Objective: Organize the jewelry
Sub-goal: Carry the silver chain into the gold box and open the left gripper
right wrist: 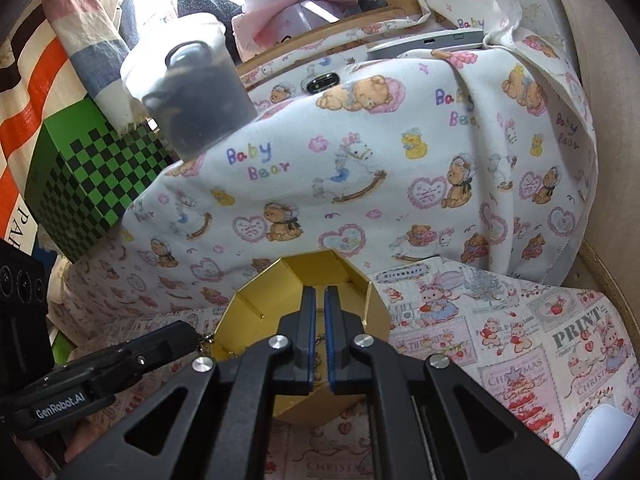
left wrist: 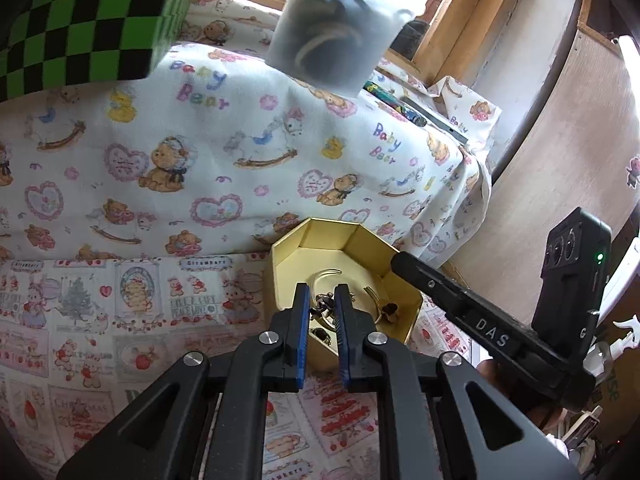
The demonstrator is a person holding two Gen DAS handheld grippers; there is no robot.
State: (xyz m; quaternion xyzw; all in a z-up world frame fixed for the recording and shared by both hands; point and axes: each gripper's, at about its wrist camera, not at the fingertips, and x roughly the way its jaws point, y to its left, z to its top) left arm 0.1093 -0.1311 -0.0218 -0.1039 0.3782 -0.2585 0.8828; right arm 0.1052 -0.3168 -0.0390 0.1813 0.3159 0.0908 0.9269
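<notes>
A gold octagonal box (left wrist: 372, 248) stands open on the printed cloth, with a gold bangle (left wrist: 374, 294) and small dark trinkets inside. My left gripper (left wrist: 322, 294) hangs over the box and is shut on a small dark metal charm (left wrist: 325, 305). My right gripper (right wrist: 319, 294) is above the same box (right wrist: 256, 300), its jaws nearly closed with a thin chain (right wrist: 319, 344) hanging between them. The right gripper's finger (left wrist: 424, 276) reaches over the box rim in the left wrist view. The left gripper's finger (right wrist: 160, 346) touches a chain at the box's left edge.
A translucent plastic cup (left wrist: 340, 28) with dark items stands on the bear-print cloth behind. A green checkered box (left wrist: 80, 24) sits at the far left. A phone (right wrist: 428, 42) and a small dark oval object (right wrist: 322, 82) lie at the back. A wooden wall closes the right side.
</notes>
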